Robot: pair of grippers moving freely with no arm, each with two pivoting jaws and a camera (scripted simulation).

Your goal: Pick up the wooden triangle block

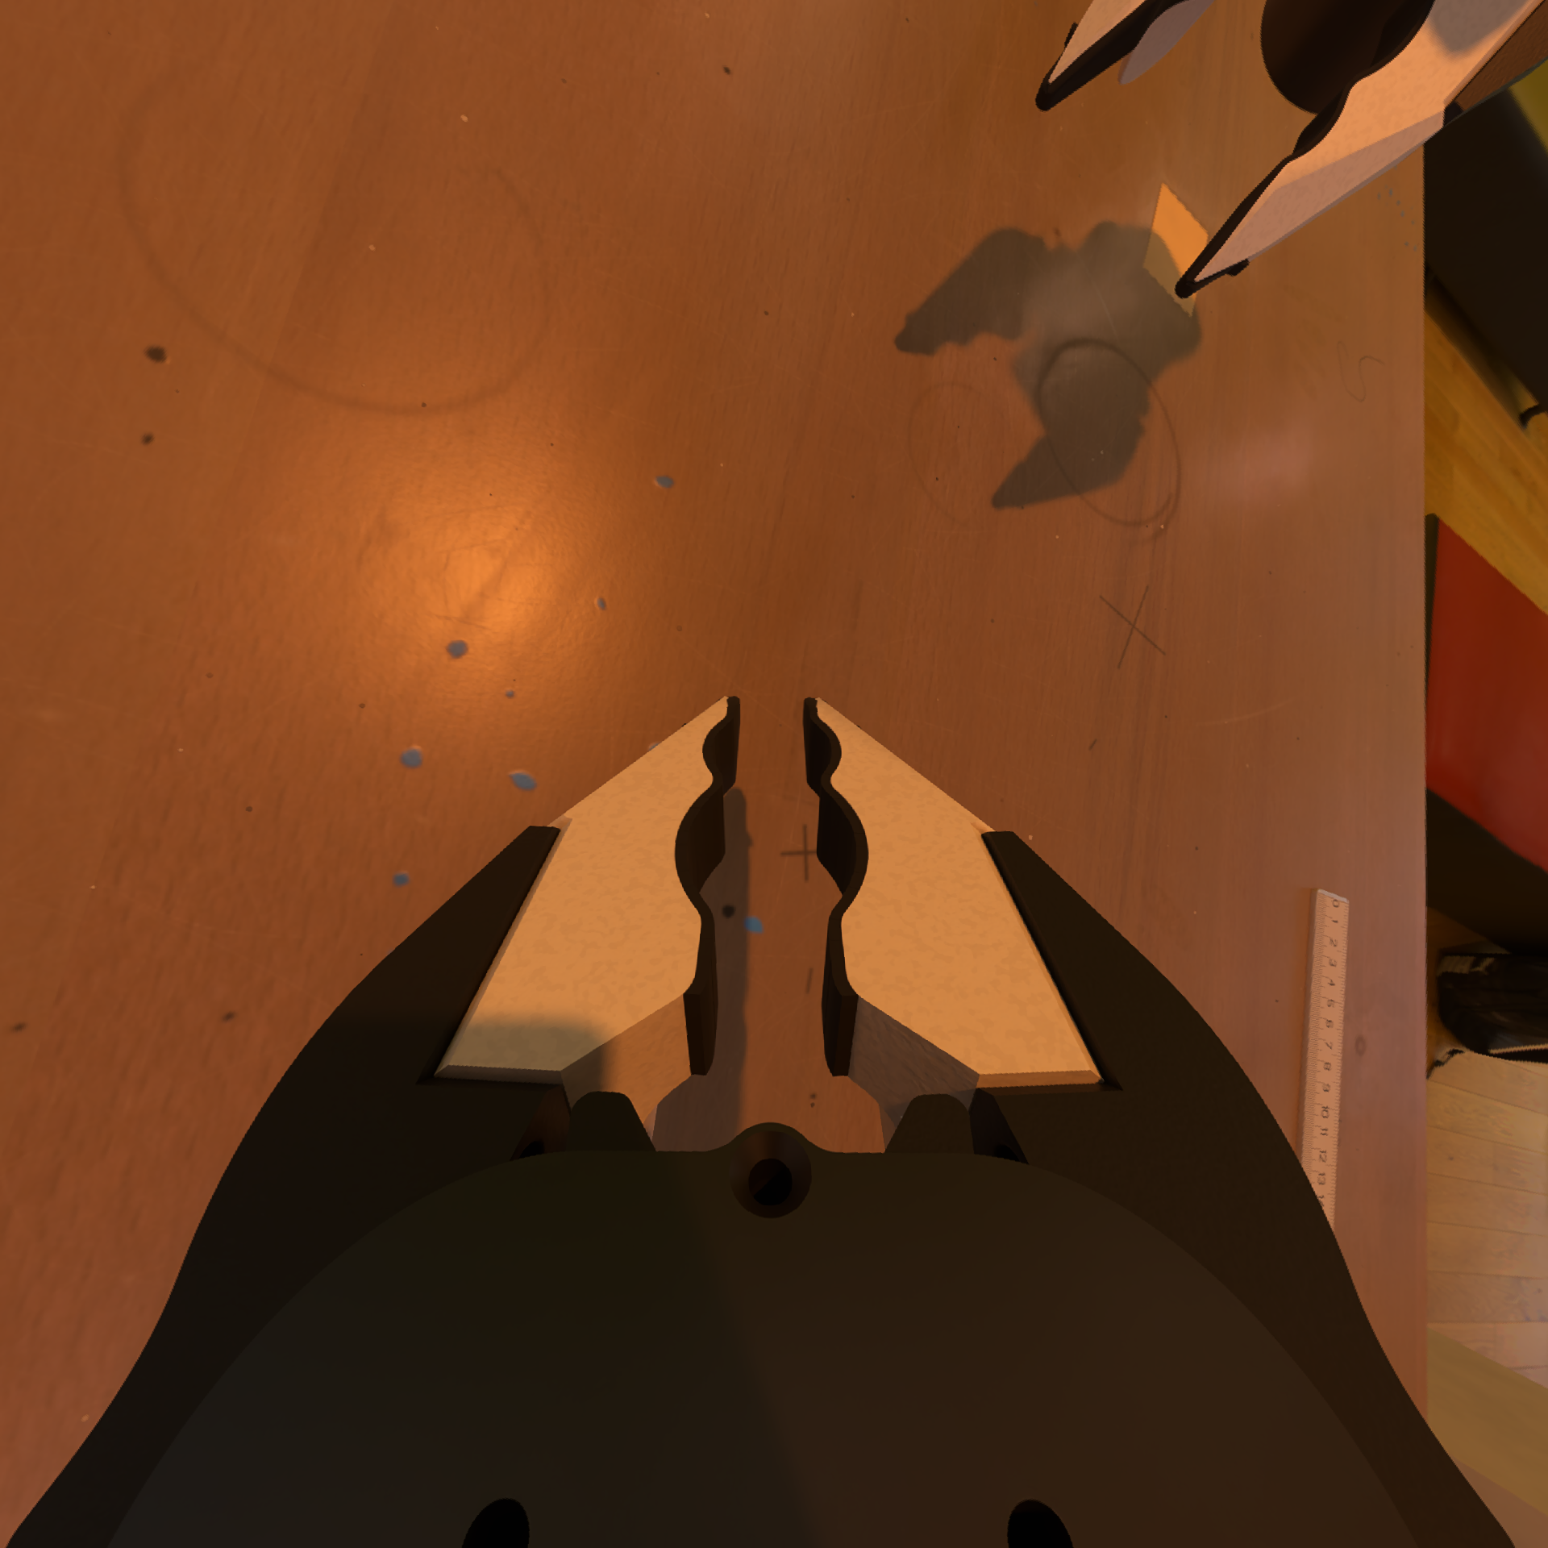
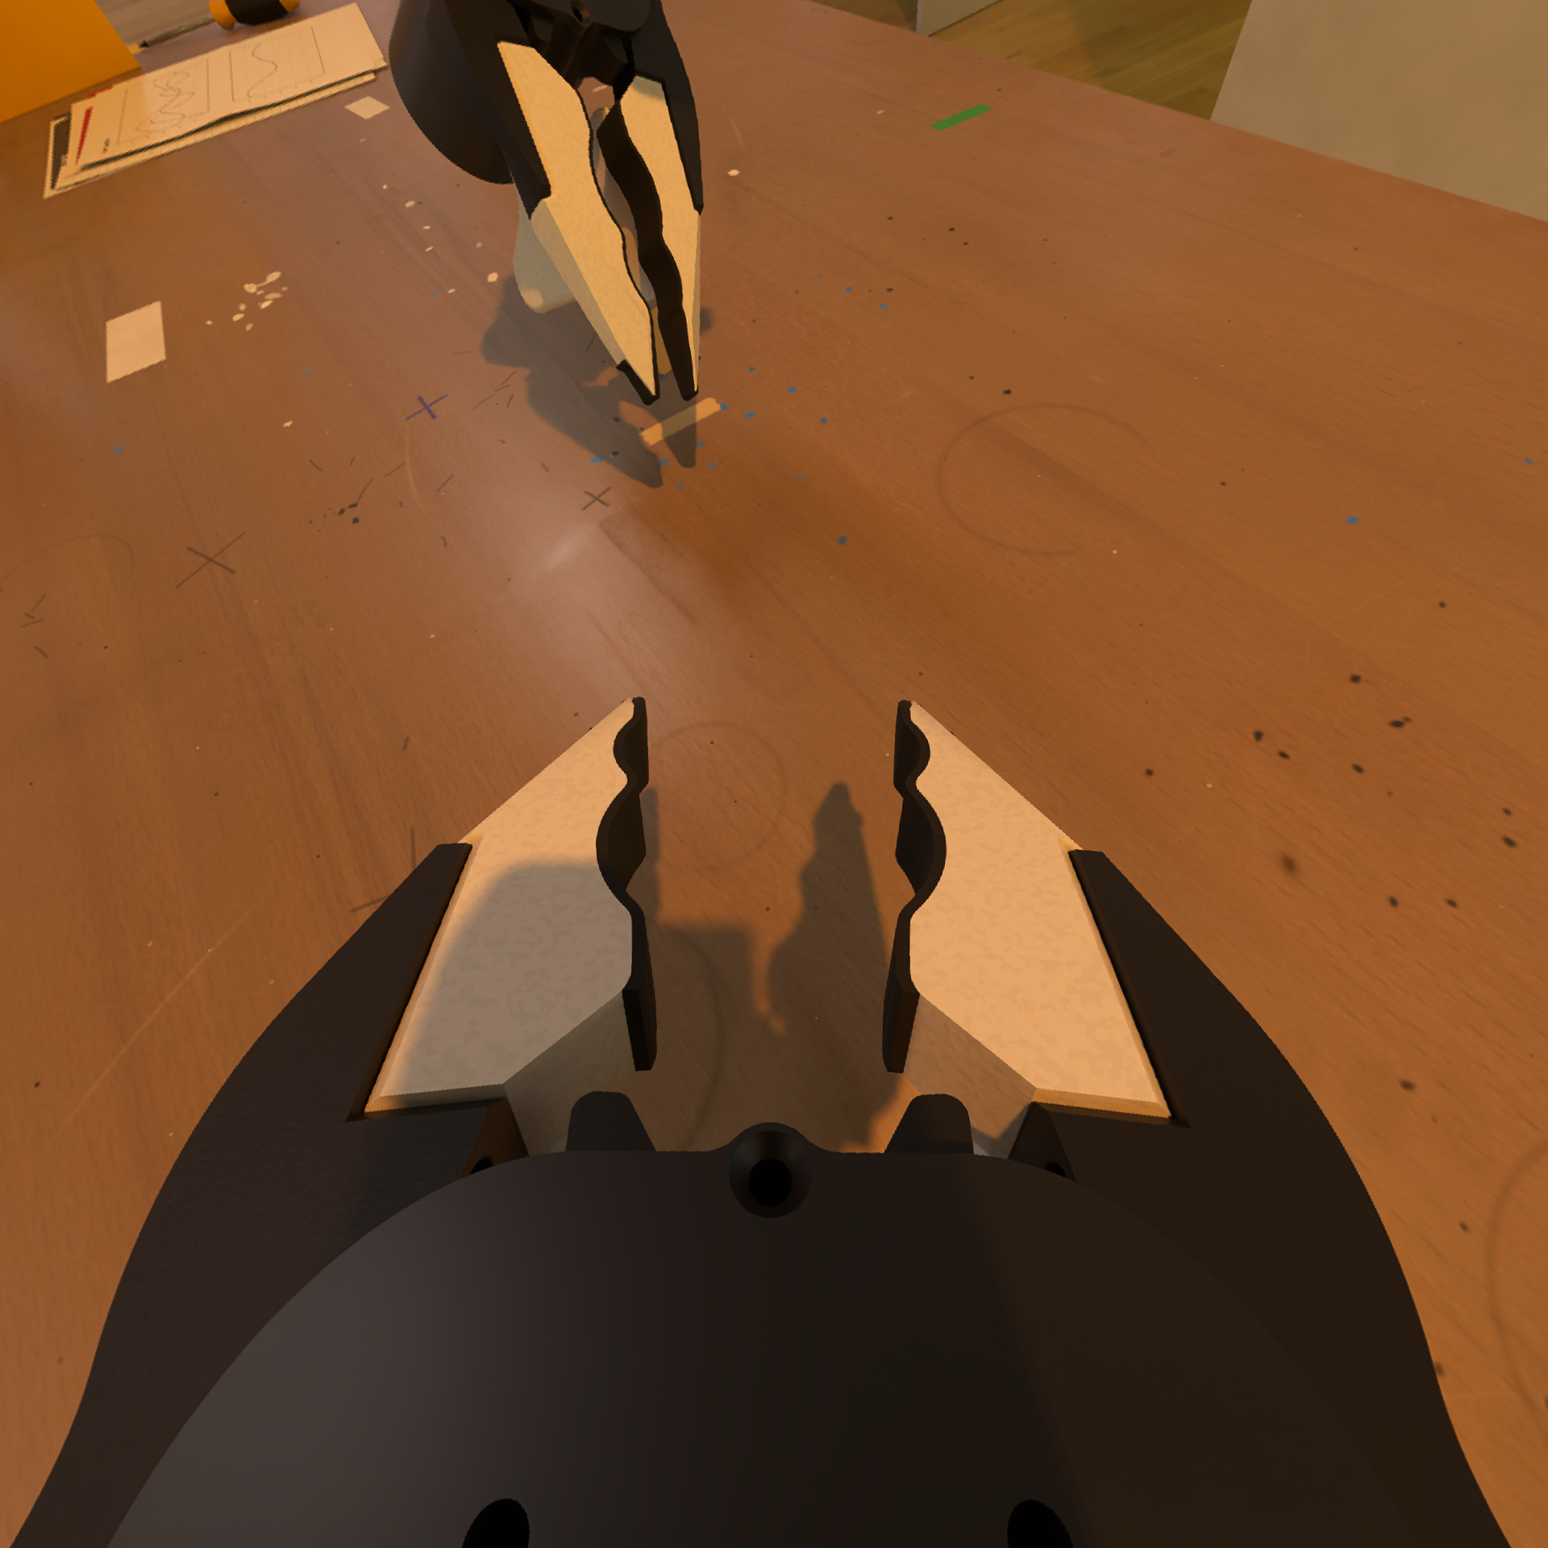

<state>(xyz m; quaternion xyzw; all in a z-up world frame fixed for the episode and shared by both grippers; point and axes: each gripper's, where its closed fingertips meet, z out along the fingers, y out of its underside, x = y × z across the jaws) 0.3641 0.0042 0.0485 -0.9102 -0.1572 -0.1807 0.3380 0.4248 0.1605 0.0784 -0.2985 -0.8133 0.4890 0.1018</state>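
Note:
The wooden triangle block [image 1: 1173, 226], light tan, lies on the brown table [image 1: 419, 503] at the far right in the left wrist view. It is partly hidden behind one fingertip of my right gripper [image 1: 1114, 194], which is open and hovers over it. The block does not show in the right wrist view, where my right gripper [image 2: 771, 704] is wide open and empty. My left gripper [image 1: 771, 699] is nearly shut on nothing, with a narrow gap, low over the table. It also shows in the right wrist view [image 2: 668, 392].
The table's right edge [image 1: 1424, 754] runs near the block, with a ruler [image 1: 1328, 1047] along it. Papers [image 2: 209, 92] lie at the far left. A cream object [image 2: 540, 285] stands behind the left gripper. A flat tan strip [image 2: 680, 421] lies by its tips.

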